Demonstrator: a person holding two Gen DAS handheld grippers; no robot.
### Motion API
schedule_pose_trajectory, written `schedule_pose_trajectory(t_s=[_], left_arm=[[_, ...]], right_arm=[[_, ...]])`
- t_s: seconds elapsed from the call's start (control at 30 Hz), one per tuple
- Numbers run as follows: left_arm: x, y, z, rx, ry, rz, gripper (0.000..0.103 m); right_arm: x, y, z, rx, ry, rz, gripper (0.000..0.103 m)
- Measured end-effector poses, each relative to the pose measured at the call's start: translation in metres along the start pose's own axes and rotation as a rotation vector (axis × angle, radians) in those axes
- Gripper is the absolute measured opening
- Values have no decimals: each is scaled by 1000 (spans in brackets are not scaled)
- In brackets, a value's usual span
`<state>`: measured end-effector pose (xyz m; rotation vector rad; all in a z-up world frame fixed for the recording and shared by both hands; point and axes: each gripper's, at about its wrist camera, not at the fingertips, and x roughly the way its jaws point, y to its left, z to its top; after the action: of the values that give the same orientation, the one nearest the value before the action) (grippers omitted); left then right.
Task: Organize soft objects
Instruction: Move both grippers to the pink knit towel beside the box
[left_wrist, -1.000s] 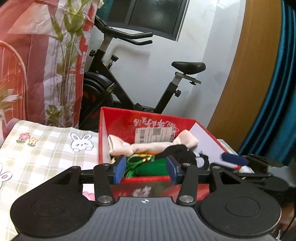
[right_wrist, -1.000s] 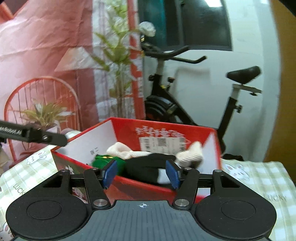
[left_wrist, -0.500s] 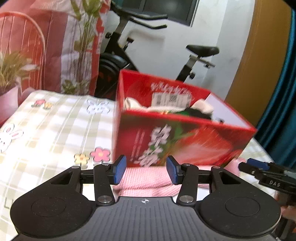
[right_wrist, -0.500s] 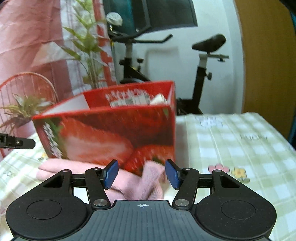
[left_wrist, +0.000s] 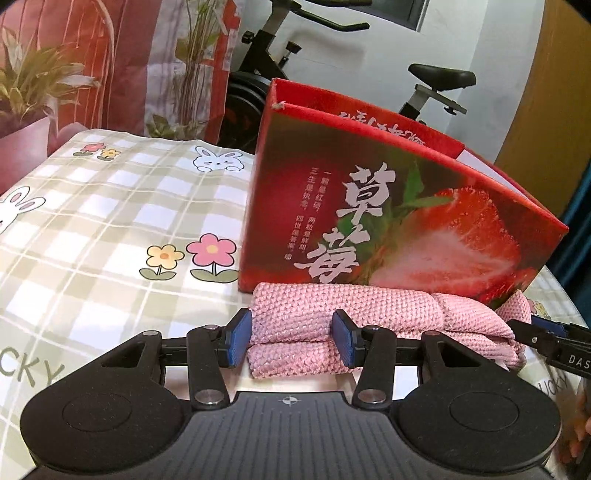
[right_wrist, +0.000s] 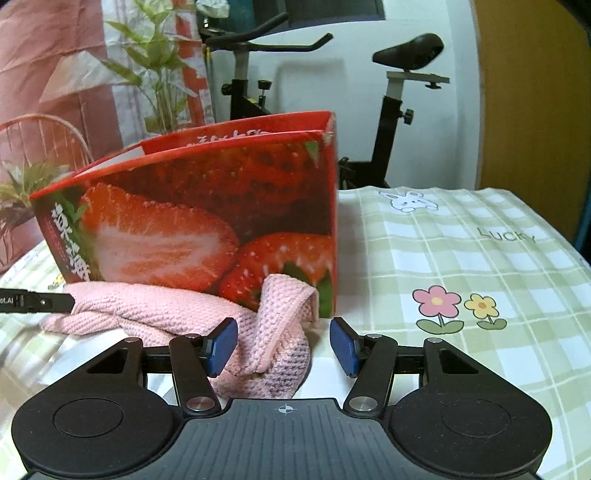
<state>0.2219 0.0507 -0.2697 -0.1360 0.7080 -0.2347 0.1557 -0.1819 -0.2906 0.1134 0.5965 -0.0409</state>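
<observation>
A folded pink knitted towel (left_wrist: 369, 306) lies on the table against the front of a red strawberry-printed box (left_wrist: 388, 206). My left gripper (left_wrist: 291, 341) is low over the towel's left end, open, with the folded layers between its blue pads. In the right wrist view the towel's (right_wrist: 155, 310) upturned right end sits between the pads of my right gripper (right_wrist: 282, 347), which is open with a gap on its right side. The box (right_wrist: 207, 206) stands just behind. Its contents are hidden from this height. Each view shows a tip of the other gripper at its edge.
A checked tablecloth (left_wrist: 110, 229) with rabbits and flowers covers the table (right_wrist: 461, 258) on both sides of the box. An exercise bike (right_wrist: 391, 110), potted plants (left_wrist: 33, 85) and a red curtain stand behind the table.
Both grippers have come down from above the box's open top to the table in front of it. The pink towel has come between their pads. Neither opening has changed.
</observation>
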Motion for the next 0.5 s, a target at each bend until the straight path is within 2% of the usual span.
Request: schedule_pose_trajectory(t_s=[0.33,0.5], left_arm=[[0,-2,-8,11,-30,-1,52],[0,-3,-9,17,-33,-26,62]], right_arm=[[11,8,4,-45,57,1,53],[15,10,4,-61,73,-8,56]])
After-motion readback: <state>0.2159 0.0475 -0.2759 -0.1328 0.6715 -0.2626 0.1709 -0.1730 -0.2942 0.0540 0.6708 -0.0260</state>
